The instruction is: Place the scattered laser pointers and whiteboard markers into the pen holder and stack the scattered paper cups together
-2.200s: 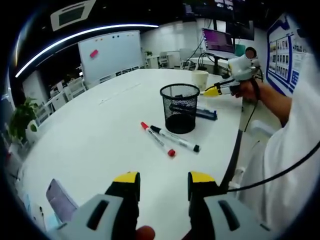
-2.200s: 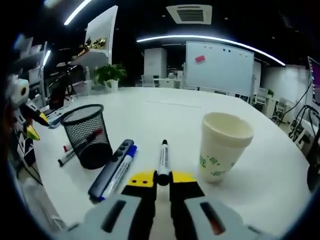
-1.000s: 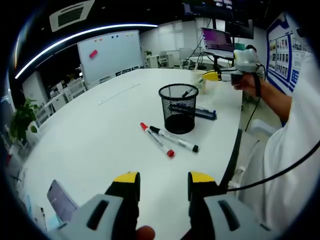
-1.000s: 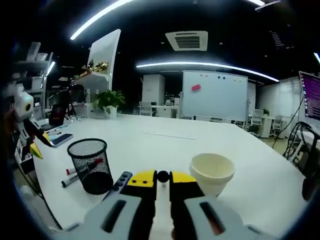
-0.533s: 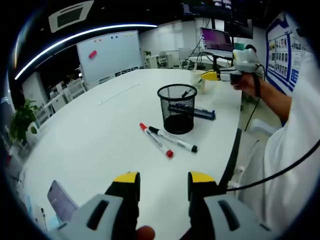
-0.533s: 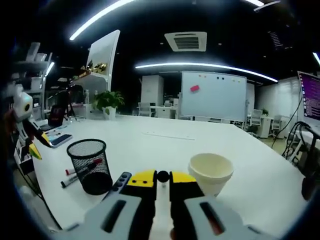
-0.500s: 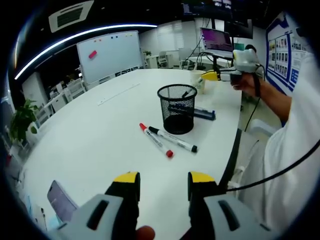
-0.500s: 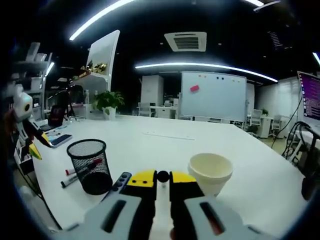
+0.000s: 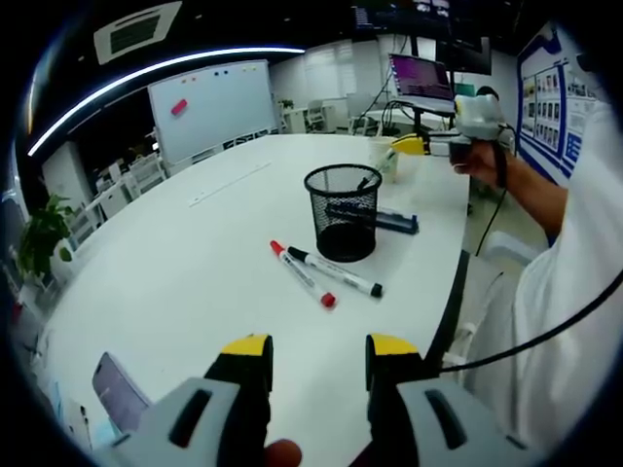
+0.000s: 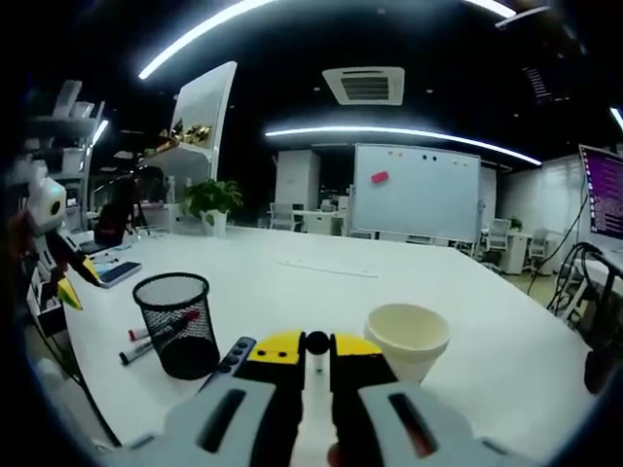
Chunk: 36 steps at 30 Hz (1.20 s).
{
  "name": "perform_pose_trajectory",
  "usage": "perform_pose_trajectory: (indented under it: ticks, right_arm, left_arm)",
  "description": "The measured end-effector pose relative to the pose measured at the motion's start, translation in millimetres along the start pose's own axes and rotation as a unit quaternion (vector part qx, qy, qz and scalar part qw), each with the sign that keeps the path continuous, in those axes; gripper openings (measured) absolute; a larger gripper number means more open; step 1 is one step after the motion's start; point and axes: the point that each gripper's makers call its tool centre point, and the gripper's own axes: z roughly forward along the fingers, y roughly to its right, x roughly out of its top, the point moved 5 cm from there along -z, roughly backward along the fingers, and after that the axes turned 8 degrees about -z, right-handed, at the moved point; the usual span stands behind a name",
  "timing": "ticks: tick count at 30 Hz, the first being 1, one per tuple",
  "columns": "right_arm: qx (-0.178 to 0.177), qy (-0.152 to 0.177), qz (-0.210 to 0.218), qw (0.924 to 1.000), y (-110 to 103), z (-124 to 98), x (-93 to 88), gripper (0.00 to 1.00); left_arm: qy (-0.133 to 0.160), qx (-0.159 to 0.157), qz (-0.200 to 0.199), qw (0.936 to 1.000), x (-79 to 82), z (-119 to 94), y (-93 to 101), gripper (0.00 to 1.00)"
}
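In the left gripper view, a potted plant [image 9: 39, 243] stands at the far left edge of the room and a phone [image 9: 119, 390] lies on the near left of the white surface [image 9: 195, 263]. The left tongs [image 9: 317, 352] hover low over the near edge, jaws apart, grasping nothing. Beyond them a red-capped marker [image 9: 300, 274] and a black-capped marker [image 9: 336, 271] lie side by side, near ends close together, just in front of the black mesh pen holder [image 9: 343, 209]. A dark laser pointer [image 9: 375, 217] and a blue marker beside it lie just behind the holder. A whiteboard [image 9: 209, 105] stands at the far side of the room; a monitor [image 9: 422, 77] is at the far right. On the right, a hand carries the right tongs above the surface, near a paper cup [image 9: 385, 157].

In the right gripper view, a shelf unit occupies the left wall, with a plant [image 10: 213, 199] on the far left of the surface. The pen holder [image 10: 177, 323] stands left of centre; the two markers lie beyond it. The laser pointer [image 10: 231, 357] lies between the holder and the right tongs [image 10: 316, 346]. The right tongs are clenched on a black-capped whiteboard marker [image 10: 316, 342], its cap end between the yellow tips. The paper cup [image 10: 408, 338] stands upright, just right of the tongs. A ceiling vent [image 10: 367, 86] and light strips run overhead
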Motion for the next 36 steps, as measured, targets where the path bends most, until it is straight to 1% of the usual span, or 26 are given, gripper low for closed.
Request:
perform_pose_trajectory:
  ticks: [8, 13, 17, 24, 33, 36]
  right_arm:
    - [-0.004, 0.005, -0.001, 1.0, 2, -3, 3.2, 0.1]
    - [-0.005, 0.008, 0.006, 0.9999, 3, -5, 4.2, 0.1]
    - [-0.012, 0.011, -0.001, 0.9999, 5, -7, 6.0, 0.1]
    - [-0.008, 0.012, 0.001, 0.9999, 5, -6, 8.6, 0.1]
    - [-0.006, 0.016, 0.003, 0.9998, 5, -6, 12.3, 0.1]
    - [-0.007, 0.016, -0.004, 0.9998, 6, -6, 13.3, 0.1]
  left_arm:
    - [0.002, -0.004, 0.002, 1.0, 2.4, 1, 2.7, 0.39]
    - [0.002, -0.003, 0.001, 1.0, 3.0, 2, 2.7, 0.39]
    - [0.002, -0.004, 0.004, 1.0, 4.0, 2, 4.3, 0.39]
    - [0.006, -0.006, 0.005, 1.0, 7.7, 3, 5.9, 0.39]
    - [0.005, -0.004, 0.008, 0.9999, 7.6, 3, 1.4, 0.39]
    - [0.005, -0.004, 0.008, 0.9999, 7.7, 3, 2.5, 0.39]
